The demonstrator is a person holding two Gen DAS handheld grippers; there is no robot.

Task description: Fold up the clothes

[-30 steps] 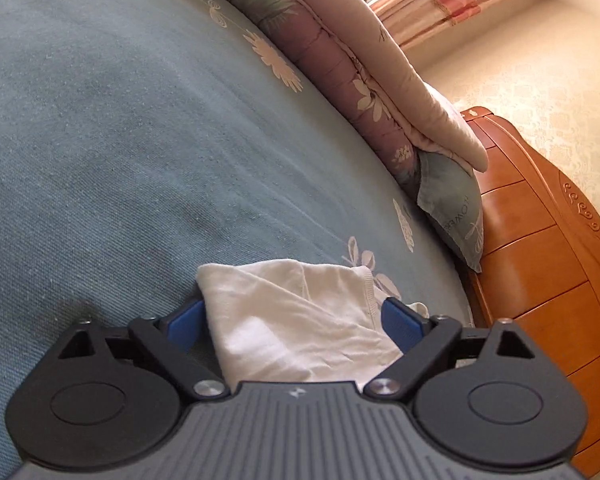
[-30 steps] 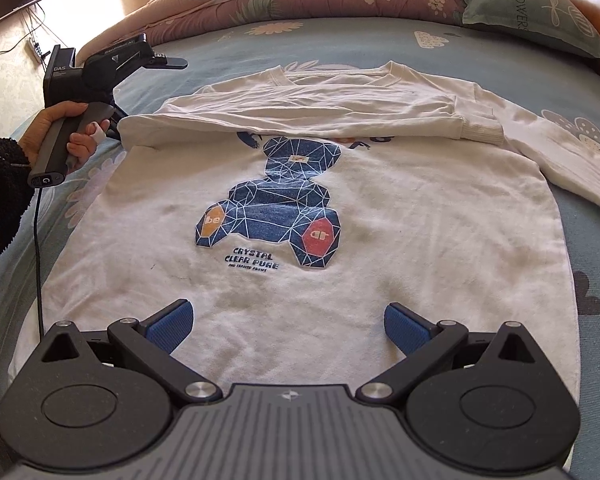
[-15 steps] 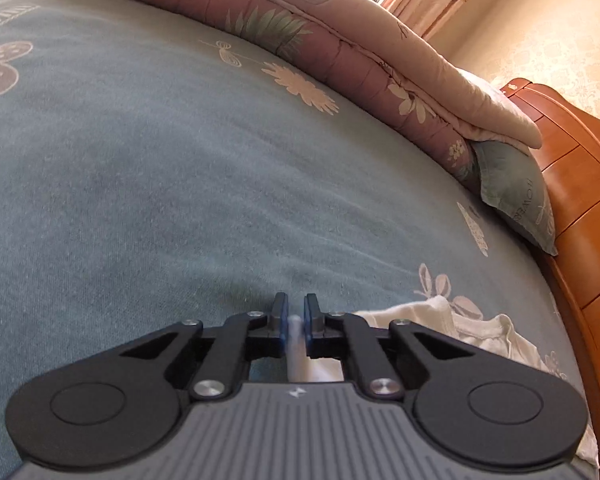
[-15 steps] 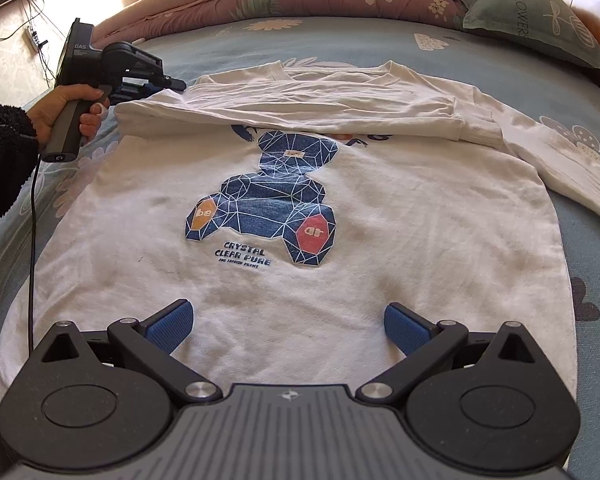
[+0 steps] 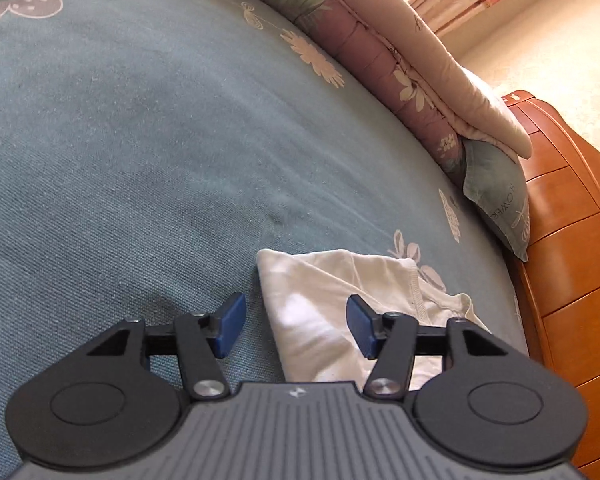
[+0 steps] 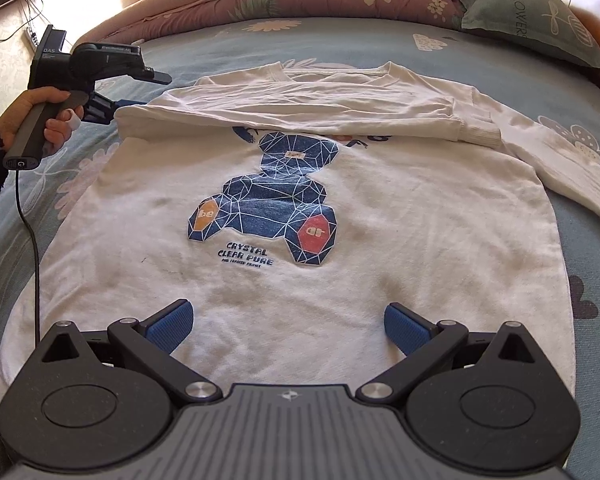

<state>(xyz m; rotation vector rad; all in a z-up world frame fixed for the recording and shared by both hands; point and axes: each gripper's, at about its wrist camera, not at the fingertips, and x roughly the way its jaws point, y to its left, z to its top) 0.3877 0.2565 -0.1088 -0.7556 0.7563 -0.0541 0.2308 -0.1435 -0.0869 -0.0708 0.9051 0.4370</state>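
The white sweatshirt point(image 6: 300, 208) lies face up on the bed point(image 6: 340, 44), one sleeve point(image 6: 292, 114) already laid across the chest, the other trailing off to the right. The left gripper point(image 5: 296, 326), whose jaws have just been opening, stands half open with the fold's corner between its pads, unpinched. The right gripper point(image 6: 288, 326) hangs wide open and empty above the hem. Next, that trailing sleeve should probably be gripped at the cuff and carried flat across.

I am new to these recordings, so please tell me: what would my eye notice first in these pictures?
First, the white sweatshirt spread flat on the blue-green bed sheet, with a blue geometric bear print in its middle and one sleeve folded across the chest. Next, the left gripper at the sleeve's fold, jaws just opened, and the right gripper open above the hem.
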